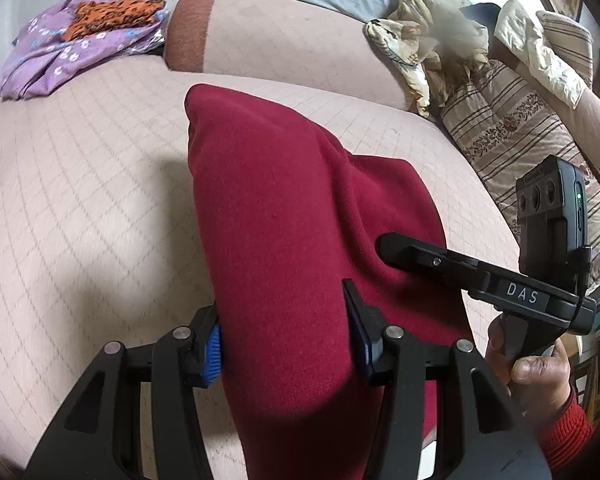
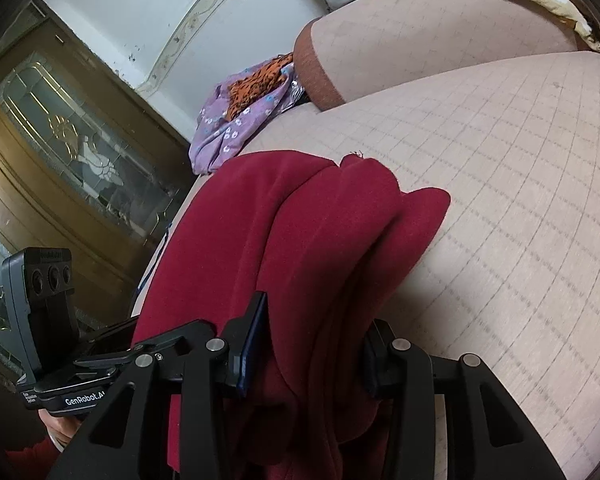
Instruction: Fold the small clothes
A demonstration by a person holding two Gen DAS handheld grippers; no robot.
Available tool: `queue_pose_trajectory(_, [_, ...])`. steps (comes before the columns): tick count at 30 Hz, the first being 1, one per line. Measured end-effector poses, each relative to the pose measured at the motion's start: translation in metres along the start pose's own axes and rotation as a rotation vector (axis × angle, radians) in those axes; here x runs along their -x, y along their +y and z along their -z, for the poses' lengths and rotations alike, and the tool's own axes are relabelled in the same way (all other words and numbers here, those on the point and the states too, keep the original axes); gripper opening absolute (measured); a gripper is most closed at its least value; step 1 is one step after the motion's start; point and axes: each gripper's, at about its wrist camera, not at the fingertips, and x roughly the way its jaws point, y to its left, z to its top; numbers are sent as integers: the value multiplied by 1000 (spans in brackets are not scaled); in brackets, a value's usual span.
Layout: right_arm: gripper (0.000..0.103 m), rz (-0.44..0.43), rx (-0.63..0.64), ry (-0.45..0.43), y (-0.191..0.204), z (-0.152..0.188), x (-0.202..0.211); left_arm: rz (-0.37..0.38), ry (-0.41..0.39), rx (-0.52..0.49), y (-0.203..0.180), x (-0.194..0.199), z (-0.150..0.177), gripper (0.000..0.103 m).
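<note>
A dark red fleece garment (image 1: 284, 208) is held up over a pale checked bed cover (image 1: 80, 200). My left gripper (image 1: 286, 340) is shut on a thick bunch of it, blue pads pressed on either side. In the left wrist view the right gripper (image 1: 396, 248) comes in from the right, its fingers buried in the same cloth. In the right wrist view my right gripper (image 2: 312, 344) is shut on bunched folds of the red garment (image 2: 320, 232), which drapes forward onto the bed cover (image 2: 520, 200). The left gripper's body (image 2: 60, 360) shows at the lower left.
A purple flowered cloth with an orange patterned piece (image 1: 80, 36) lies at the bed's far left. A bolster (image 1: 260, 48) and crumpled cream cloths (image 1: 428, 48) sit at the back, a striped pillow (image 1: 520, 140) at the right. A wooden glass-fronted cabinet (image 2: 60, 160) stands beside the bed.
</note>
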Motion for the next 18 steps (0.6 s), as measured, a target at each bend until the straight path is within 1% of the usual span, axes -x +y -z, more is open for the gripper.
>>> queue_pose_trajectory(6, [41,24,8,39,1,11,-7,7,26,50,6,-10,16,49])
queue_pose_trajectory(10, [41,58,17,56,-4,16,-14,2,19,58,9,-15,22,51])
queue_pose_trajectory(11, [41,73,13,62,-7,17,-15,8,20,67,11,-15,24,54])
queue_pose_trajectory(12, [44,85,8,67,-10,17,-15,12,25,79,14,-16,25,57])
queue_pose_trajectory(13, [48,103,-2,72,-13,16,-16,10,29,86,15,-17,26,59])
queue_pose_trajectory(14, [49,120,-19,75,-17,17,-14,4,34,95,18,-18,27,61])
queue_pose_trajectory(18, [50,132,-67,57,-20,17,1,-7,34,116,26,-14,27,65])
